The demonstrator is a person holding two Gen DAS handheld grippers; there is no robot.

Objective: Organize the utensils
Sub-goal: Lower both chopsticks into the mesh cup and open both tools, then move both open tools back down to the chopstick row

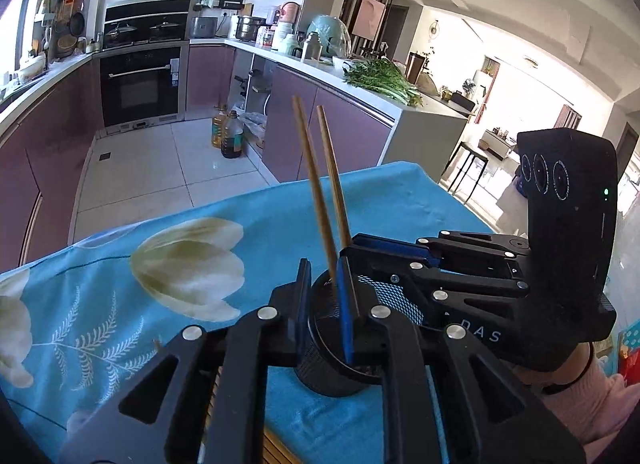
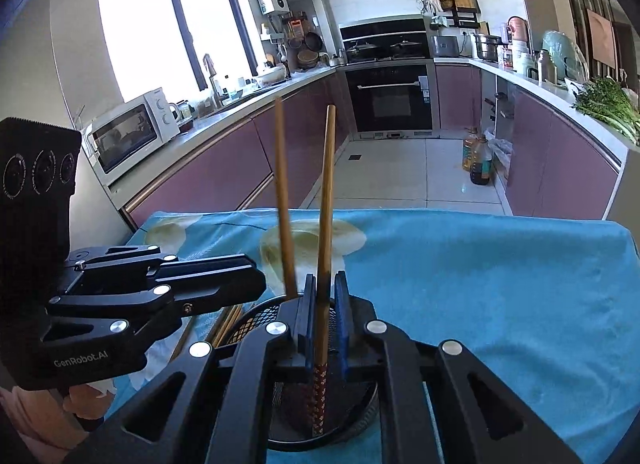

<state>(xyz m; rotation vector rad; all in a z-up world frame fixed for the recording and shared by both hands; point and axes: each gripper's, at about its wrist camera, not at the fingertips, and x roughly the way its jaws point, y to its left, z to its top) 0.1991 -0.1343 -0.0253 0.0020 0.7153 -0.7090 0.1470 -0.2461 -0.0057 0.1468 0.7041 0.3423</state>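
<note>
The desk [image 2: 480,284] is draped in a blue cloth printed with pale tulips, and fills the near half of both views; the cloth is soft and loose, so anything standing on it could slide or rock if nudged.

Near the front edge stands a round black mesh cup [image 1: 320,368], the holder for the utensils; it looks light and thin-walled, and I would judge it easy to tip with a sideways pull on whatever stands in it.

Both claws meet over its mouth. The left claw [image 1: 323,284] comes in from the left with its jaws a little apart and pinching nothing. The right claw [image 2: 323,284] reaches straight over the rim with its pads drawn close about one stick.

Two sticks stand in the cup, tips up, leaning slightly apart. The left chopstick [image 1: 316,192] rises just beyond the left claw's tips, its foot inside the cup. The right chopstick [image 2: 326,204] runs between the right claw's pads and down to the cup's floor, where its patterned red end shows.

More chopsticks [image 2: 224,324] lie flat on the cloth at the near left, beside the cup.

These sticks look like wood or bamboo: stiff, very light, narrow and smooth; they would likely roll on the cloth and twist in a loose pinch. The best hold is probably across the thicker part near the middle, pads square to the shaft; lowering should be straight down, so the cup stays put.
</note>
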